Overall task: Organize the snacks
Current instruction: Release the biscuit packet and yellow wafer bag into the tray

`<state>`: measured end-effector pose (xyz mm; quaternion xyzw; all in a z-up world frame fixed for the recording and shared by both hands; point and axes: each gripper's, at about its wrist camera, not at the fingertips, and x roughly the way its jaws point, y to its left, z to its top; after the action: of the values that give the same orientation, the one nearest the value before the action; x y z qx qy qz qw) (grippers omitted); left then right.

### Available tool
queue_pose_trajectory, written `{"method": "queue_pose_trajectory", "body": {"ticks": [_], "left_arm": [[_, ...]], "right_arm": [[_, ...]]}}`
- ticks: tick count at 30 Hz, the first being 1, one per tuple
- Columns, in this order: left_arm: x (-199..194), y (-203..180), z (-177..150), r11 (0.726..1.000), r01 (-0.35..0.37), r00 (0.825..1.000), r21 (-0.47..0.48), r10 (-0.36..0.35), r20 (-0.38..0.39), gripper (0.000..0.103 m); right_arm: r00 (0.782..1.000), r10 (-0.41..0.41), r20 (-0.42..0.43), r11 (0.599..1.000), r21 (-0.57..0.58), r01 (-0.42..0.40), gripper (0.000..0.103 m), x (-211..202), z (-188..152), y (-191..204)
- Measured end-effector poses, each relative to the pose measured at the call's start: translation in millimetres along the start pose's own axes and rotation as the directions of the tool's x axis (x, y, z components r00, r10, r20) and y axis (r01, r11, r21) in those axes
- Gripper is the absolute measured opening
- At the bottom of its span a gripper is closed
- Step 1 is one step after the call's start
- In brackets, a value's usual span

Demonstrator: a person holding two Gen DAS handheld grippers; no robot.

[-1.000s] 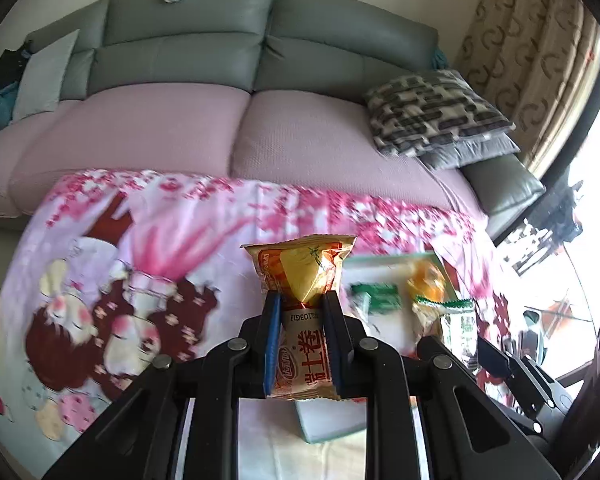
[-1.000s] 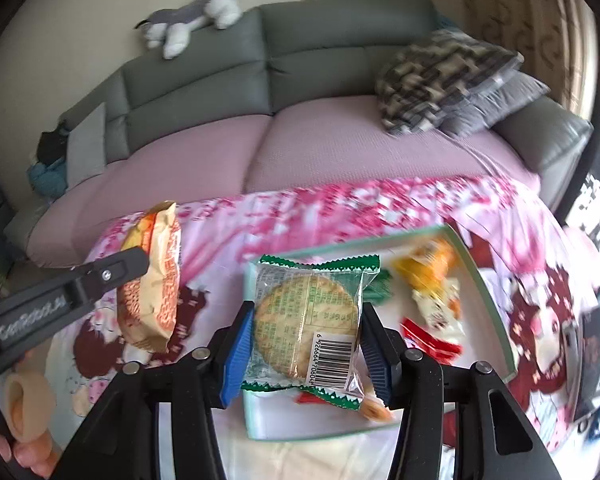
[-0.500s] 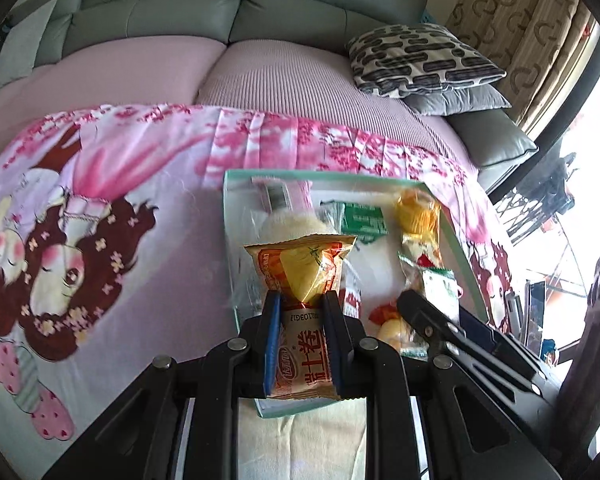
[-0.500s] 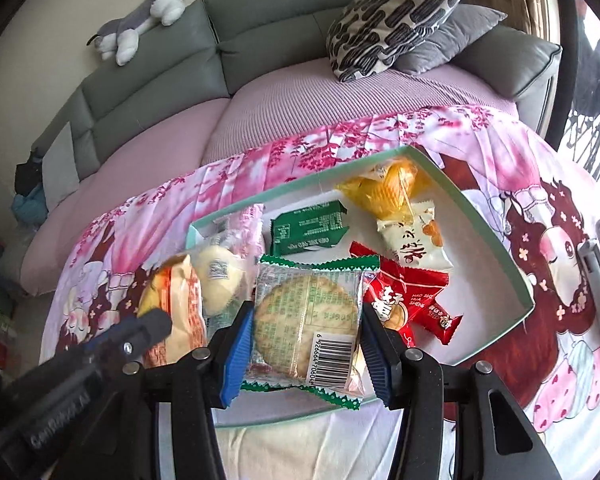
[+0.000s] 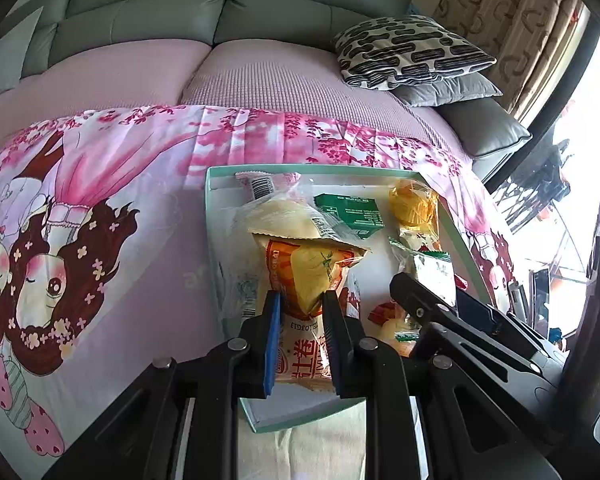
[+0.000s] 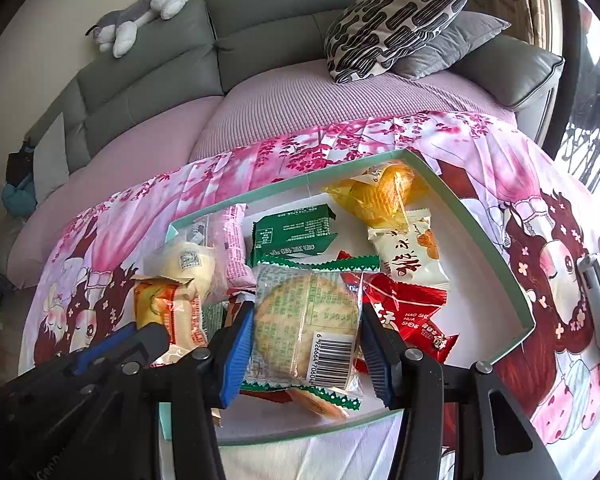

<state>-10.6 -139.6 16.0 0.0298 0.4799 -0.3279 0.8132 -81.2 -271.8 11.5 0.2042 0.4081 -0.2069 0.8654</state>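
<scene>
Over tray (image 6: 512,280), orange packet (image 5: 308,280), cracker packet (image 6: 306,320)

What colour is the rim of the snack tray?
Pale mint green, with a white inside; the tray shows best in the right wrist view.

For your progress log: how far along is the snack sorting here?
Done: several packets already lie in the green tray. In hand: left gripper clamps an orange roll packet; right gripper clamps a round cracker packet, both over the tray. Left: releasing both.
</scene>
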Motion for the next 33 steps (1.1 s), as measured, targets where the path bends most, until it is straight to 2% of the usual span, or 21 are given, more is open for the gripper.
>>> {"method": "queue_pose_trajectory", "body": {"ticks": [4, 6, 8, 11, 16, 23, 27, 29, 33], "left_arm": [[-0.4, 0.1, -0.3, 1.000, 0.013, 1.000, 0.001, -0.013, -0.001, 0.022], [-2.7, 0.0, -0.6, 1.000, 0.008, 1.000, 0.007, -0.008, 0.007, 0.026], [-5.7, 0.7, -1.2, 1.000, 0.005, 1.000, 0.008, -0.005, 0.015, 0.038], [-10.1, 4.2, -2.2, 1.000, 0.022, 1.000, -0.003, -0.022, 0.022, 0.047], [-16.8, 4.1, -5.0, 1.000, 0.025, 0.999, 0.002, -0.025, 0.032, 0.047], [-27.9, 5.6, -9.5, 0.999, 0.041, 0.998, 0.005, -0.041, 0.048, 0.055], [-36.9, 8.8, -13.2, 0.999, 0.035, 0.997, 0.000, -0.035, 0.064, 0.065], [-42.3, 11.4, -15.5, 1.000, 0.015, 0.997, 0.001, -0.015, 0.075, 0.072], [-51.6, 18.9, -19.7, 0.999, -0.049, 0.994, 0.003, 0.048, 0.102, 0.075]], "right_arm": [[1.000, -0.004, 0.006, 1.000, 0.002, 0.004, 0.054, -0.7, 0.3, -1.6], [1.000, -0.002, 0.008, 1.000, 0.002, 0.002, 0.054, -1.7, 0.4, -2.2], [1.000, -0.006, 0.009, 1.000, 0.007, 0.006, 0.054, -2.7, 0.1, -3.7], [1.000, -0.004, 0.010, 1.000, 0.017, 0.004, 0.054, -4.6, 0.3, -7.2], [1.000, 0.000, 0.012, 1.000, 0.007, 0.000, 0.054, -6.7, -0.1, -5.7], [1.000, -0.002, 0.009, 1.000, -0.012, 0.003, 0.055, -8.7, -3.4, -1.7], [1.000, -0.001, 0.021, 1.000, -0.017, 0.001, 0.070, -12.6, -4.5, 0.1], [1.000, 0.006, 0.027, 1.000, -0.020, -0.005, 0.071, -15.0, -5.4, 0.9], [1.000, 0.004, 0.026, 0.999, -0.035, -0.004, 0.078, -17.5, -10.8, 4.9]]}}
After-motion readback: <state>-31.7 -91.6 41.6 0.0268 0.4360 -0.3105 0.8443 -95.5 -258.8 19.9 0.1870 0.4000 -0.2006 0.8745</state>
